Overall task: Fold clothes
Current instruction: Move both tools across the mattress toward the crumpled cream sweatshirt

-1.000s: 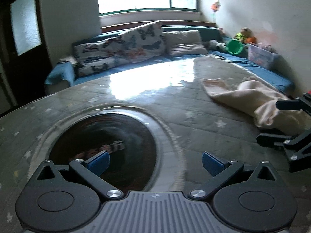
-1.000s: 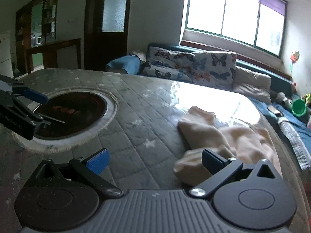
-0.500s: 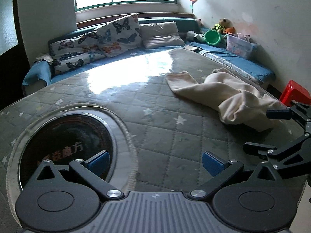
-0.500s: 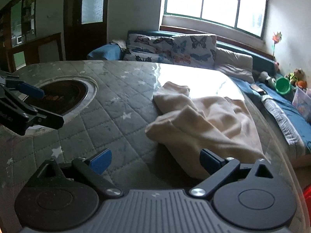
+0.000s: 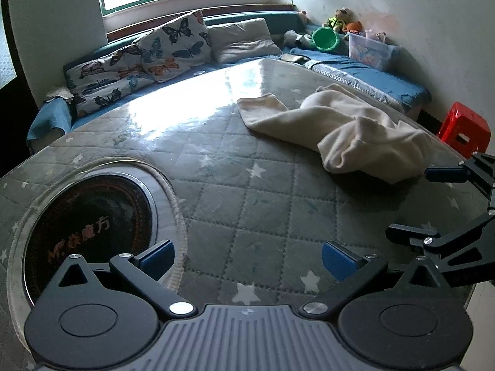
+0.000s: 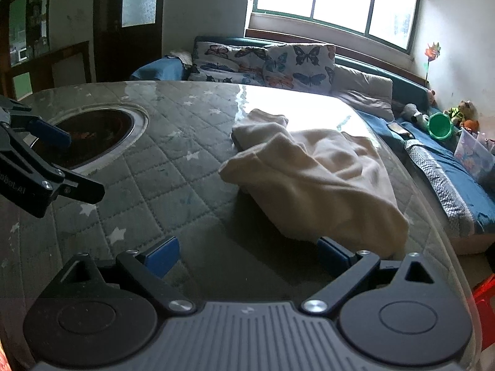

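Crumpled cream fleece garment (image 6: 312, 179) heaped right of centre on grey quilted star-print worktop (image 5: 235, 191); both tools, left tool (image 5: 246, 261) and right tool (image 6: 249, 255), spread wide and empty (nothing gripped); best to pinch separate hem corners, spread flat.

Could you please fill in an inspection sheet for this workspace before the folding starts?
Surface: quilted table cover with star print under a glossy sheet; round dark inset at one side.
Job's things: cream garment lying crumpled, unfolded.
Clutter: nothing seen on the table.
Grippers: left gripper open, empty; right gripper open, close to the garment's near edge.
Cables: nothing seen.
Surroundings: butterfly cushions, green bucket, red stool, window.
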{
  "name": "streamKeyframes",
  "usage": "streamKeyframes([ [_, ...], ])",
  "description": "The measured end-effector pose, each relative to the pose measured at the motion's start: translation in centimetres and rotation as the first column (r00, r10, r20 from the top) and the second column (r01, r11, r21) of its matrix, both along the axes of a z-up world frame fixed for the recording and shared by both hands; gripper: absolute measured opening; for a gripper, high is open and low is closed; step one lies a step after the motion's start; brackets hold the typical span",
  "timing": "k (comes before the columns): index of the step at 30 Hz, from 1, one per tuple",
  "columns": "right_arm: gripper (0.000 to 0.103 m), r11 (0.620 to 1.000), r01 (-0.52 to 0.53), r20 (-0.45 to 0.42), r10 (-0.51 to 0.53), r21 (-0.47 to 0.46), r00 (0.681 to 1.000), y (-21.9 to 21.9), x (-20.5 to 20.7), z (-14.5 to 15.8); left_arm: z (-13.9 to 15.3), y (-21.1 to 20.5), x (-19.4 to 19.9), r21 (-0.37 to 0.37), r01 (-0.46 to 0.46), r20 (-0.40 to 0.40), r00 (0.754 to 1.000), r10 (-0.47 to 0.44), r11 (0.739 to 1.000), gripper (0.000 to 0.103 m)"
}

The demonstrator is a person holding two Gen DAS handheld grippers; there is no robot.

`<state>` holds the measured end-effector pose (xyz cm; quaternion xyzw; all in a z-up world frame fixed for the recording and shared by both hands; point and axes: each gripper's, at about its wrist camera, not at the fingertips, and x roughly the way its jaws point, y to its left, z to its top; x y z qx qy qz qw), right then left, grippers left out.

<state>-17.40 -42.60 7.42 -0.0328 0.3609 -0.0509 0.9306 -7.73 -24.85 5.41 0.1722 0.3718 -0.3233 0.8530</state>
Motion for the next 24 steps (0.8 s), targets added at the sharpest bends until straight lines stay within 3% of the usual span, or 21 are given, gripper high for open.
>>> streamKeyframes([
  [24, 0.099, 0.998, 0.039, -0.089, -0.035, 0.047, 0.995, -1.4, -2.8, -2.7, 0.0, -1.3, -2.8, 0.042, 0.055, 0.001, 0.999, -0.055, 0.998, 0.103],
])
